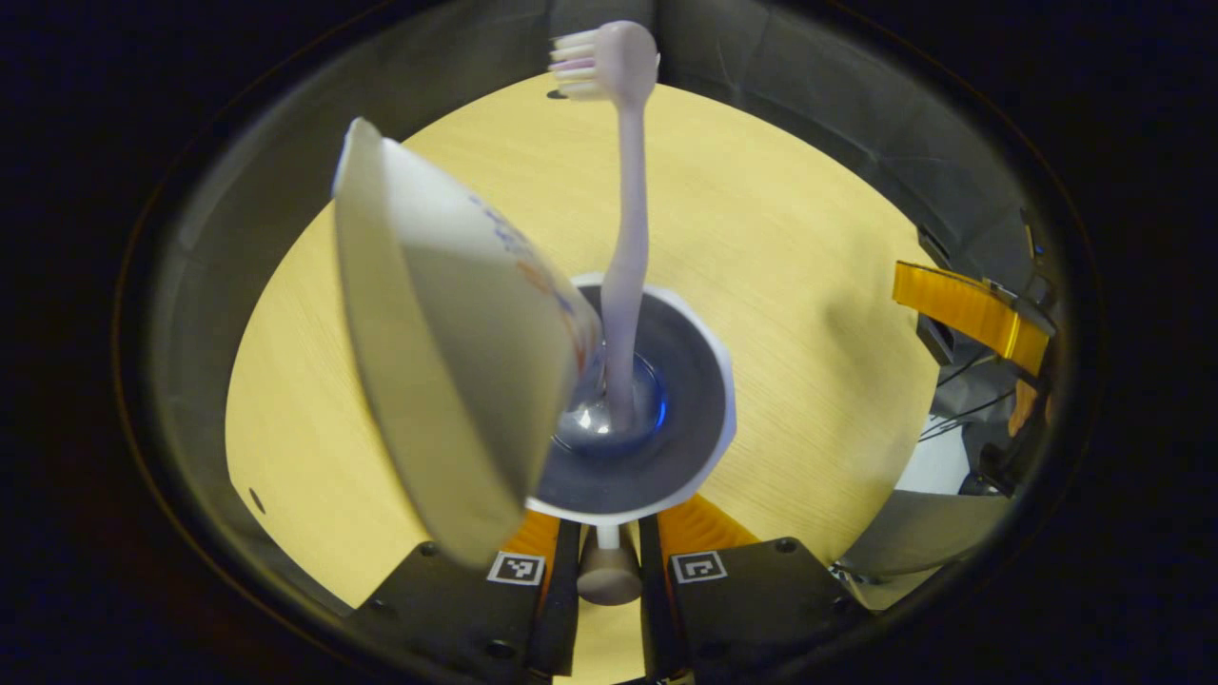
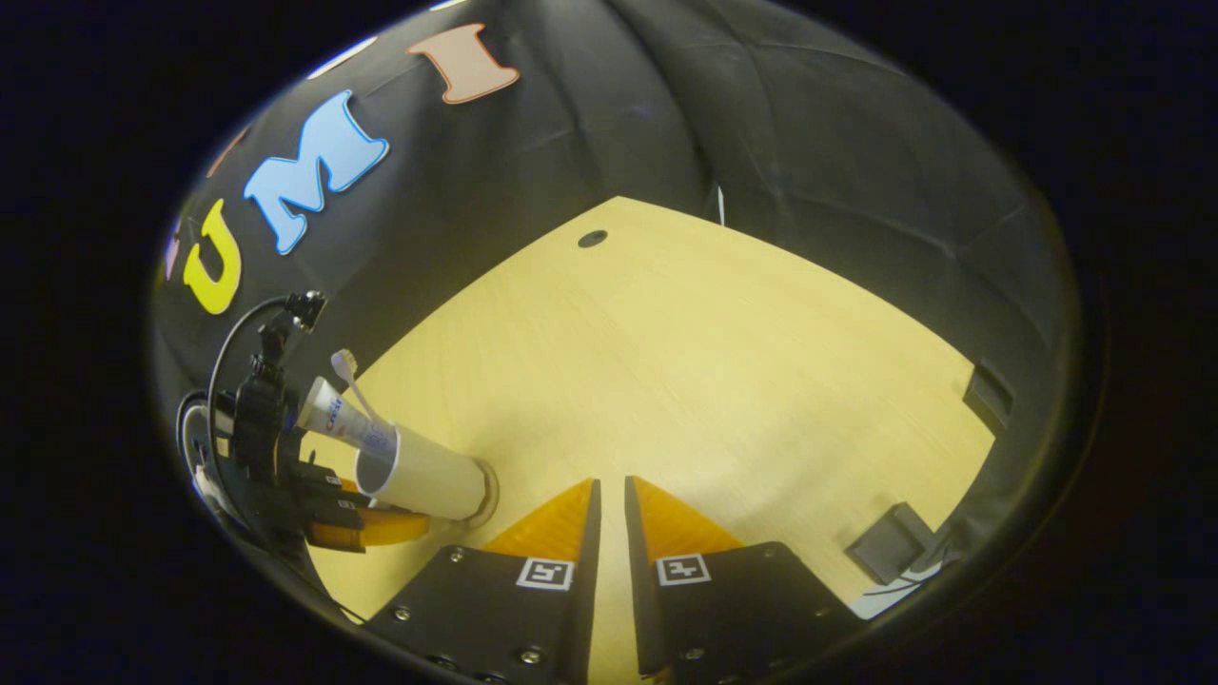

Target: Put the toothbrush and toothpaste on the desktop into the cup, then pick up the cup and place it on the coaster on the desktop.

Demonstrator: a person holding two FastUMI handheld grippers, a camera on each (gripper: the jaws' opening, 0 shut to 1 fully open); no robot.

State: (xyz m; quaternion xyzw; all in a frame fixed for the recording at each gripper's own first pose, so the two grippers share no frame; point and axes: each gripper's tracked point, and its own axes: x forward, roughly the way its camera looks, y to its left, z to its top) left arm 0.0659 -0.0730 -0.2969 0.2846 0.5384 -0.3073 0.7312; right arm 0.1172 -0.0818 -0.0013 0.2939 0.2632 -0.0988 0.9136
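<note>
Left tool [image 1: 609, 533] pinched on the near rim of the cup [image 1: 699, 381]. Inside the cup, toothbrush [image 1: 623, 238] standing up, toothpaste [image 1: 447, 352] leaning beside it. Cup on the coaster [image 2: 487, 495] on the table [image 2: 685, 362]. Right tool [image 2: 609, 495] narrow, holding nothing, just beside the cup.

There is 1 cup [image 1: 657, 419], holding 1 toothbrush [image 1: 623, 238] and 1 toothpaste tube [image 1: 447, 352]. It stands on 1 coaster [image 2: 487, 495], on 1 wooden desktop [image 2: 685, 362]. 2 grippers are in use: the left gripper [image 1: 609, 547] and the right gripper [image 2: 609, 518], each with 2 fingers and 2 square markers. The desktop has 1 round hole [image 2: 592, 238].
</note>
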